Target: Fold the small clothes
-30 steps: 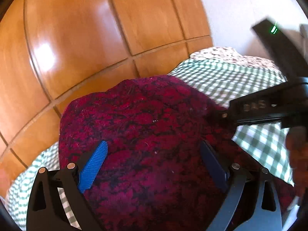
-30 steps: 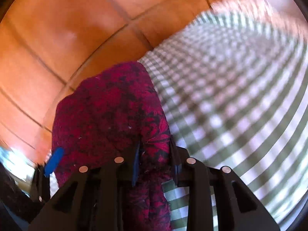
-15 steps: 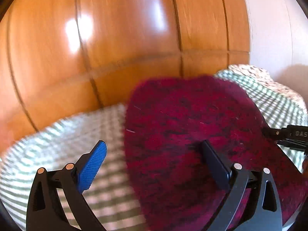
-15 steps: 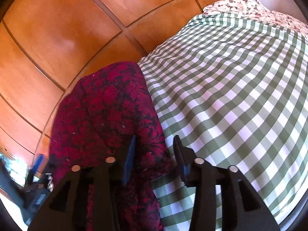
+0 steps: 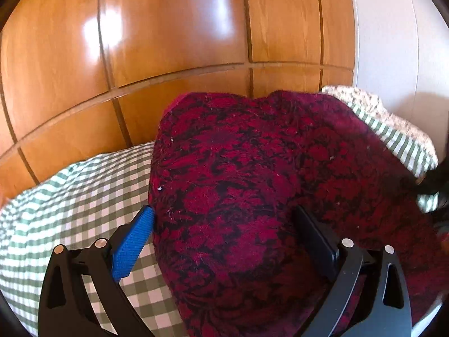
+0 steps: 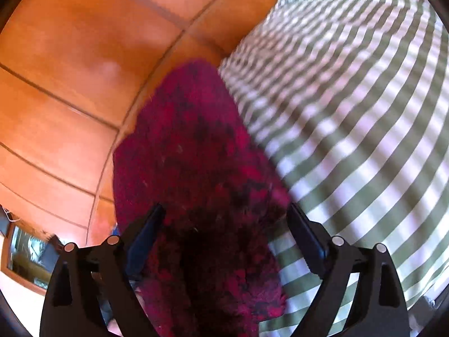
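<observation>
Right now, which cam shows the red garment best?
Left wrist: the red garment is sharp, its dark floral pattern clear, lying on the checked cover. Right wrist shows it blurred, a narrower strip between open tongs.

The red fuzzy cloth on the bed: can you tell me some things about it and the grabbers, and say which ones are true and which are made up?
1. The red-and-black cloth lies on a green checked bedcover. True.
2. The right gripper is squeezing the cloth tightly. False: its jaws have just been opening and stand wide apart, with the cloth lying loose between them.
3. A wooden panelled wall stands behind the bed. True.
4. The left gripper has two blue pads. False: one pad is blue, the other is dark.
5. The left gripper is shut. False: it is open.
</observation>
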### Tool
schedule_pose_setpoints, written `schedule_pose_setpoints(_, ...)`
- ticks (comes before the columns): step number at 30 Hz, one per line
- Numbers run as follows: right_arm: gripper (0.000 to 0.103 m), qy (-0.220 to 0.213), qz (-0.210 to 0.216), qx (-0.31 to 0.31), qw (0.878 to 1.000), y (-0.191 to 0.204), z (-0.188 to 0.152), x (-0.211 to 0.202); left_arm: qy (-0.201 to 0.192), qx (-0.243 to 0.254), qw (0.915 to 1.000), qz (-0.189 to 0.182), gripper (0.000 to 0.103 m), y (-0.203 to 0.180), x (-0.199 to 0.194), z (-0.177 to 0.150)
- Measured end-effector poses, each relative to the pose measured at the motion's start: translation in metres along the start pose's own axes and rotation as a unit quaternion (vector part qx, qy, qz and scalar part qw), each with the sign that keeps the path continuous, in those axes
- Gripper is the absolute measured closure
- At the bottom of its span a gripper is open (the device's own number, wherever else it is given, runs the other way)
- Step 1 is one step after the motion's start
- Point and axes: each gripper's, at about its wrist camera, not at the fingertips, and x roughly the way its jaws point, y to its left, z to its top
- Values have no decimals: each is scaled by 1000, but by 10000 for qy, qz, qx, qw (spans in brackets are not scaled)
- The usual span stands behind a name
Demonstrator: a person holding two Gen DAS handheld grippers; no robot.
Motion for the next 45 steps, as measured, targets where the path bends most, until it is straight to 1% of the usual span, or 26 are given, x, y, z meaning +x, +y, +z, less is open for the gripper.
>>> schedule_pose_setpoints(2, 6, 111, 88, 99, 9999, -4, 0, 6, 13, -249, 9995, -209, 4, 11, -8, -1)
schedule_pose_setpoints(4, 5, 220, 204, 228, 9993, -10, 1, 12, 89, -547, 9974, -470, 4, 22, -10, -3)
schedule_pose_setpoints(5, 4, 265, 291, 335, 9987, -15, 2, 14, 144, -766, 9948, -648, 4, 30, -11, -6)
schedule_pose_setpoints(9, 3, 415, 539, 475, 9966, -23, 3, 20, 218, -1304, 9858, -1040, 4, 50, -13, -14)
schedule_pose_setpoints(13, 3, 490, 611, 349, 9963, -23, 8, 27, 205, -1595, 9785, -1294, 4, 62, -16, -18)
schedule_pose_setpoints(16, 3, 524, 650, 262, 9962, -20, 13, 33, 402, -1627, 9754, -1434, 4, 63, -10, -21)
schedule_pose_setpoints(18, 2, 547, 695, 195, 9959, -20, 15, 38, 611, -1694, 9687, -1708, 4, 62, -1, -23)
schedule_pose_setpoints(19, 2, 562, 702, 158, 9958, -19, 17, 41, 780, -1743, 9630, -1902, 4, 60, 4, -25)
schedule_pose_setpoints(20, 2, 580, 714, 103, 9957, -18, 18, 43, 1030, -1788, 9558, -2095, 4, 56, 11, -28)
schedule_pose_setpoints(21, 2, 594, 728, 58, 9956, -18, 18, 45, 1184, -1807, 9514, -2193, 4, 54, 16, -30)
schedule_pose_setpoints(23, 2, 603, 771, 12, 9952, -18, 19, 47, 1198, -1860, 9472, -2320, 3, 53, 20, -33)
schedule_pose_setpoints(26, 2, 537, 803, -10, 9953, -18, 21, 50, 1316, -2034, 9374, -2501, 3, 57, 27, -34)
schedule_pose_setpoints(27, 3, 513, 799, -23, 9955, -18, 20, 49, 1342, -2017, 9375, -2498, 3, 56, 28, -33)
schedule_pose_setpoints(28, 4, 489, 791, -61, 9957, -17, 19, 49, 1367, -1935, 9397, -2465, 3, 52, 28, -31)
schedule_pose_setpoints(31, 12, 466, 818, -159, 9954, -16, 15, 45, 1337, -1639, 9495, -2319, 3, 41, 23, -28)
schedule_pose_setpoints(33, 22, 465, 963, -192, 9941, -14, 13, 42, 1224, -1487, 9555, -2233, 8, 34, 18, -27)
schedule_pose_setpoints(34, 37, 472, 1103, -263, 9924, -12, 11, 41, 1152, -1434, 9578, -2210, 13, 32, 14, -27)
schedule_pose_setpoints(35, 37, 430, 1055, -343, 9929, -8, 8, 37, 1061, -1359, 9608, -2172, 16, 30, 10, -27)
schedule_pose_setpoints(36, 37, 405, 932, -559, 9932, 0, 6, 36, 984, -1300, 9631, -2139, 18, 28, 5, -27)
schedule_pose_setpoints(38, 39, 351, 728, -982, 9919, 14, 3, 34, 885, -1255, 9654, -2106, 24, 29, -1, -28)
schedule_pose_setpoints(39, 39, 295, 672, -1212, 9899, 23, -1, 32, 838, -1252, 9662, -2092, 24, 30, -5, -27)
schedule_pose_setpoints(43, 41, 189, 770, -1501, 9855, 45, -9, 31, 592, -1342, 9682, -2026, 28, 36, -25, -30)
schedule_pose_setpoints(45, 41, 187, 802, -1680, 9823, 58, -16, 34, 454, -1334, 9719, -1888, 28, 45, -37, -32)
